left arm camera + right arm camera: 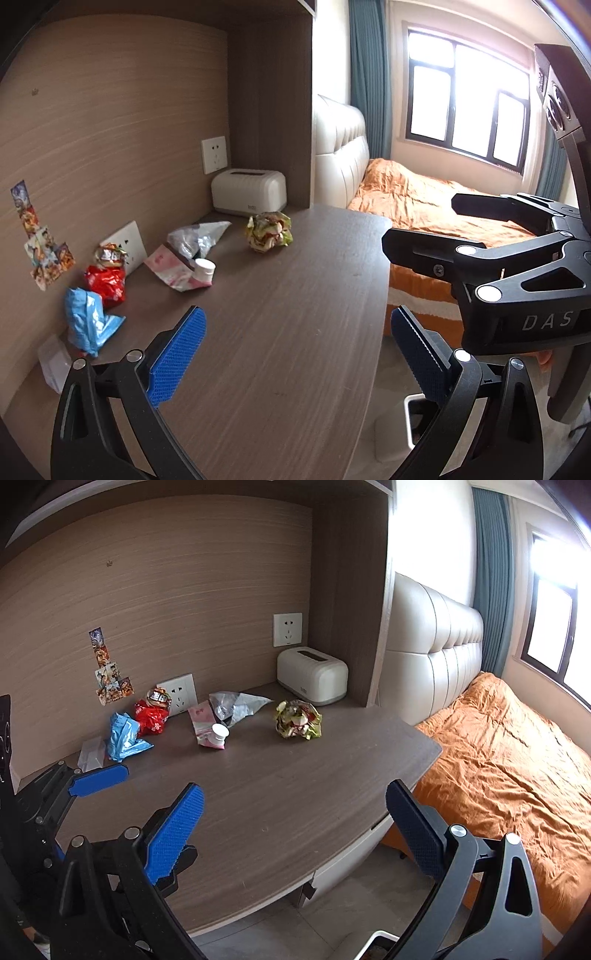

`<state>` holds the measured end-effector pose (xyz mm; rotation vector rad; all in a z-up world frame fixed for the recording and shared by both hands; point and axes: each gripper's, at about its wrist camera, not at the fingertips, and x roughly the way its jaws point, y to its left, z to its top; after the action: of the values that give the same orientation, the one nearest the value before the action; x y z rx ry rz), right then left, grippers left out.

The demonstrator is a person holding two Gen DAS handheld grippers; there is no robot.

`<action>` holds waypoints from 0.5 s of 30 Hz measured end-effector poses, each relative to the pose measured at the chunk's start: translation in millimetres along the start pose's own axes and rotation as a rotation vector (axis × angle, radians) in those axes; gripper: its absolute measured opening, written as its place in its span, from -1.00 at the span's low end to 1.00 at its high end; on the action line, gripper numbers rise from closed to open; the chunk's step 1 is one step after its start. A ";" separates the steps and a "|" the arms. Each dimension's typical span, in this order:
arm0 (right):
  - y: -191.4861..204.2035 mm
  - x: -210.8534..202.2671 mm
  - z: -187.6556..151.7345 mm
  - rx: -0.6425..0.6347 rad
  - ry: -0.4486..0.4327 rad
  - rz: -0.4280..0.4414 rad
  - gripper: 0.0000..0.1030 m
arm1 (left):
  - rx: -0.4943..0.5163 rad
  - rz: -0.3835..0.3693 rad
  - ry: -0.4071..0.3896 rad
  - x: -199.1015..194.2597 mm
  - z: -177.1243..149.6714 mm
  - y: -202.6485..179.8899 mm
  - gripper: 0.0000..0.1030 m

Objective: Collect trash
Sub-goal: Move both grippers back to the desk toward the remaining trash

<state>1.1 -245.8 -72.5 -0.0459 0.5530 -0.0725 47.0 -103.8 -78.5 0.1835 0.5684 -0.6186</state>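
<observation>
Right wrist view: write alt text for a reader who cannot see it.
The open right gripper hovers empty over a brown desk with crumpled wrappers along its back: a blue bag, a red bag and a paper ball. An orange bed lies to the right.

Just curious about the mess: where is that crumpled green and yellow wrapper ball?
The crumpled wrapper ball sits on the desk, just in front of the white toaster, right of the other litter.

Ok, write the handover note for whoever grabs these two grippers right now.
Left gripper: open, empty, above the desk.
Right gripper: open, empty, over the desk's front edge.
Trash on the desk, all untouched: crumpled wrapper ball, clear plastic bag, pink pack with white cap, red wrapper, blue wrapper.
White bin is on the floor below the desk.
Done: nothing visibly.
Left: everything.
</observation>
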 end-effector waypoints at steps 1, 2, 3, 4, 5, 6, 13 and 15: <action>2.5 2.3 3.1 -0.006 -0.006 0.000 0.91 | -0.009 0.007 0.002 2.7 1.5 4.7 0.91; 4.2 7.6 7.2 -0.012 0.005 0.008 0.91 | -0.015 0.015 -0.005 4.1 2.9 9.0 0.91; 5.8 11.5 10.0 -0.018 0.013 0.016 0.91 | -0.022 0.024 -0.012 5.7 4.9 13.9 0.91; 7.9 16.0 14.4 -0.028 0.005 0.019 0.91 | -0.031 0.031 -0.015 7.1 6.5 17.5 0.91; 8.9 19.4 17.9 -0.035 -0.015 0.016 0.91 | -0.045 0.037 -0.017 10.3 8.1 23.5 0.91; 10.1 22.0 20.3 -0.036 -0.024 0.018 0.91 | -0.053 0.040 -0.012 13.1 9.4 27.5 0.91; 2.1 78.5 37.1 -0.025 -0.022 0.105 0.91 | -0.051 0.124 0.013 48.2 23.1 48.5 0.91; -4.3 98.0 42.4 -0.027 -0.004 0.132 0.91 | -0.053 0.153 0.020 63.7 29.2 54.2 0.91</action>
<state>106.3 -257.0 -87.4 -0.0360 0.5516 0.0640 134.8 -101.4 -89.6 0.1815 0.5833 -0.4528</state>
